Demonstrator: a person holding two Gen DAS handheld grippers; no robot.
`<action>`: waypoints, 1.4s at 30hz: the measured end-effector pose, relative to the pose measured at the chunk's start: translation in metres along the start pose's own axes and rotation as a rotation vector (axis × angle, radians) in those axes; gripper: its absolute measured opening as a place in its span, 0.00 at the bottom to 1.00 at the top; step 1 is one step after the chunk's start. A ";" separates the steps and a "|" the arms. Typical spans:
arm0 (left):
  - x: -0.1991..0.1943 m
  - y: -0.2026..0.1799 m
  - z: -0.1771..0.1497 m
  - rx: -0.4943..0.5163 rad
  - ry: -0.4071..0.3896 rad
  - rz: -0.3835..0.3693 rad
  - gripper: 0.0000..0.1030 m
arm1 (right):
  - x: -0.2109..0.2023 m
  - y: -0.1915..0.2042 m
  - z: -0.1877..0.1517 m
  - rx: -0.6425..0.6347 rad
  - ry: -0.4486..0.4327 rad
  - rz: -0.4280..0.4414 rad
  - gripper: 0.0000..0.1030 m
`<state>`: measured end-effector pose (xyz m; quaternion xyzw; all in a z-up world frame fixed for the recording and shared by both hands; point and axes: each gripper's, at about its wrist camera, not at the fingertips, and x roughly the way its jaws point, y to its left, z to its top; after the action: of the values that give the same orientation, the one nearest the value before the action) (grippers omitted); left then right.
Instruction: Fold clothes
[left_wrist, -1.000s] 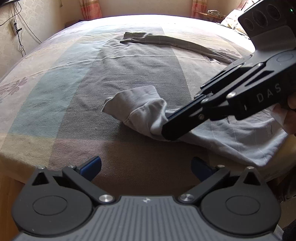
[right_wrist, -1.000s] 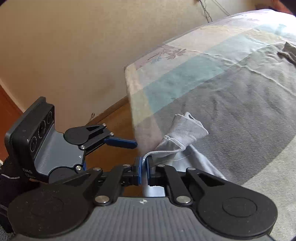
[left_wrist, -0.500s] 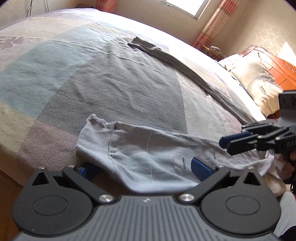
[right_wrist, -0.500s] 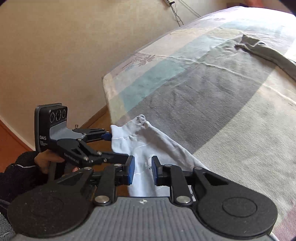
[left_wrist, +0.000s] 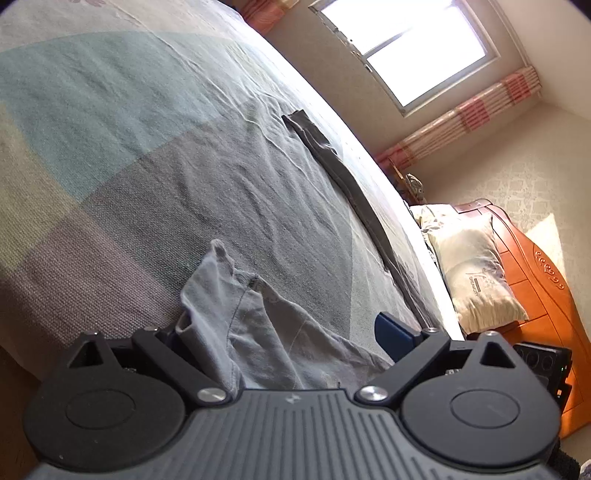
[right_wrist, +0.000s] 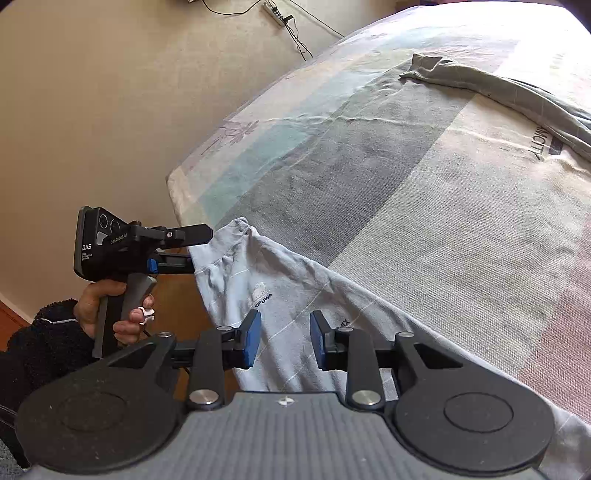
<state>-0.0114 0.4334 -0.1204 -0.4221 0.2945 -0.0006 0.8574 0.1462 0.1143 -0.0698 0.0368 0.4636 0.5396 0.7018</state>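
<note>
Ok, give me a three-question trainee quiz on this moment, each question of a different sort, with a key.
1. True or false: the right tongs are shut on the light shirt.
2. What lies farther up the bed than the light shirt? A) a dark grey garment B) a folded towel C) a pair of socks
3. Fill in: the left tongs stand ____, with the shirt between their fingers.

Key: 1 false, they are open over it; 2 A; 3 open.
</note>
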 end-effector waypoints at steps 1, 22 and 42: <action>-0.003 0.002 -0.002 0.000 -0.013 0.036 0.61 | -0.003 0.000 -0.002 0.003 -0.004 -0.006 0.34; -0.007 -0.114 0.057 0.450 -0.194 0.232 0.10 | -0.100 -0.030 -0.030 0.072 -0.192 -0.235 0.37; 0.019 -0.042 0.038 0.275 -0.090 0.331 0.09 | -0.063 -0.071 -0.009 -0.209 0.042 -0.437 0.05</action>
<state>0.0339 0.4292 -0.0822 -0.2467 0.3183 0.1187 0.9076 0.1922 0.0310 -0.0752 -0.1483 0.4166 0.4206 0.7922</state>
